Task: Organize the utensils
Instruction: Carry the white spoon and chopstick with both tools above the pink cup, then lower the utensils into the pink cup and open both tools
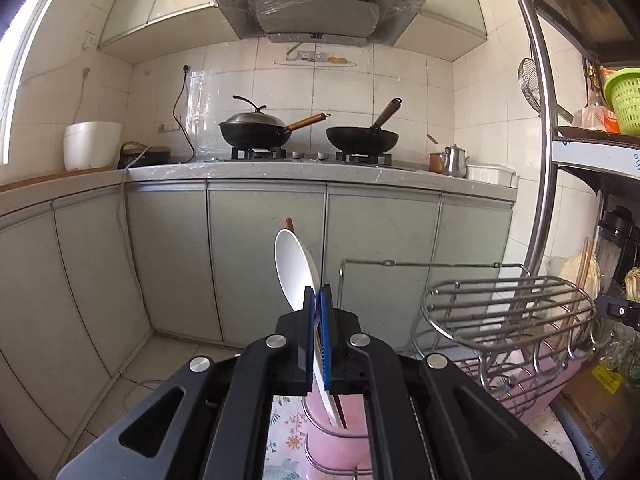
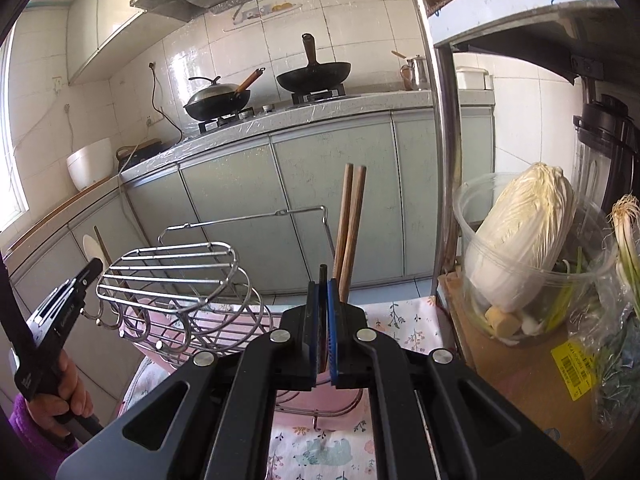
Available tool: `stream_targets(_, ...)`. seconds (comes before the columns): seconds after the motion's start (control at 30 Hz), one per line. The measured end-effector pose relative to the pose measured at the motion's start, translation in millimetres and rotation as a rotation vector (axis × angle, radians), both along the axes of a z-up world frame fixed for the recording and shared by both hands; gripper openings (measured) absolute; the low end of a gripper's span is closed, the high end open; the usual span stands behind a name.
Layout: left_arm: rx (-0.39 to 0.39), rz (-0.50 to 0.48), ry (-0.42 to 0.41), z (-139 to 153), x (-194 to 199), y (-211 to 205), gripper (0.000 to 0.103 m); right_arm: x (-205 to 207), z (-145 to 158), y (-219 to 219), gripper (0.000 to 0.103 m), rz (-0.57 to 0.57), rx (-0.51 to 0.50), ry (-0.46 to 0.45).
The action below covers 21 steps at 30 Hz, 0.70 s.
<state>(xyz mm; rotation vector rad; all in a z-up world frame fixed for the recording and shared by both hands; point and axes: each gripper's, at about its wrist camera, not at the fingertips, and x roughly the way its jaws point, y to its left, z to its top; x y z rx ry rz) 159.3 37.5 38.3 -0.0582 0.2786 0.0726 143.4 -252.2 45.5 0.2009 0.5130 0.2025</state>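
Where the floral tablecloth (image 2: 404, 326) covers the near work surface, a wire dish rack (image 1: 508, 312) sits over a pink tray (image 1: 548, 384), with a pink utensil cup (image 1: 340, 436) at its left end. Far side of the room: grey-green cabinet doors (image 1: 264, 264) under a speckled countertop (image 1: 280, 170), white tiled wall behind. On the gas hob, a lidded wok (image 1: 254, 128) at left and an open wok (image 1: 362, 136) at right, range hood (image 1: 316, 4) above. White rice cooker (image 1: 92, 144) on the far left counter; metal kettle (image 1: 454, 160) and white lidded box (image 1: 490, 172) at far right.

Left gripper (image 1: 318, 304): blue pads clenched on a white spoon (image 1: 296, 268), bowl pointing up, handle running down into the pink cup beside a dark chopstick (image 1: 340, 412). A brown tip (image 1: 289, 223) shows just behind the spoon bowl.

Right gripper (image 2: 323, 300): pads closed on a pair of wooden chopsticks (image 2: 350, 232), held nearly upright above the rack's right end.

Right of the rack, a chrome shelf post (image 2: 444, 160) stands between counter and shelf. Behind it, napa cabbage (image 2: 524, 236) in a clear plastic tub (image 2: 480, 312), green onions (image 2: 628, 240) at far right, cardboard (image 2: 528, 380) underneath. Green basket (image 1: 624, 100) on the upper shelf.
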Motion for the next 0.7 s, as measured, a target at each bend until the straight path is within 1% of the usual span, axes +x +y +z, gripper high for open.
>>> stream_targets(0.2,-0.101,-0.052,0.109,-21,5,10,0.002,2,-7,4,0.004,0.016,0.006,0.038)
stream_targets(0.37,-0.143,-0.072,0.170,-32,8,16,0.003,-2,-9,7,0.005,0.018,-0.001,0.044)
stream_targets(0.47,-0.152,-0.073,0.177,-33,6,18,0.004,-3,-9,7,0.005,0.018,0.000,0.060)
stream_targets(0.5,-0.150,-0.073,0.181,-33,6,18,0.007,-3,-9,6,0.005,0.017,0.003,0.067)
stream_targets(0.53,-0.150,-0.077,0.185,-33,5,18,0.014,-3,-10,6,0.005,0.017,0.005,0.077)
stream_targets(0.6,-0.150,-0.077,0.194,-33,3,18,0.025,-3,-11,5,0.005,0.017,0.005,0.101)
stream_targets(0.63,-0.151,-0.080,0.197,-33,2,18,0.027,-3,-12,4,0.005,0.015,0.007,0.108)
stream_targets(0.7,-0.150,-0.082,0.205,-33,-1,18,0.028,-4,-14,3,0.007,0.018,0.016,0.120)
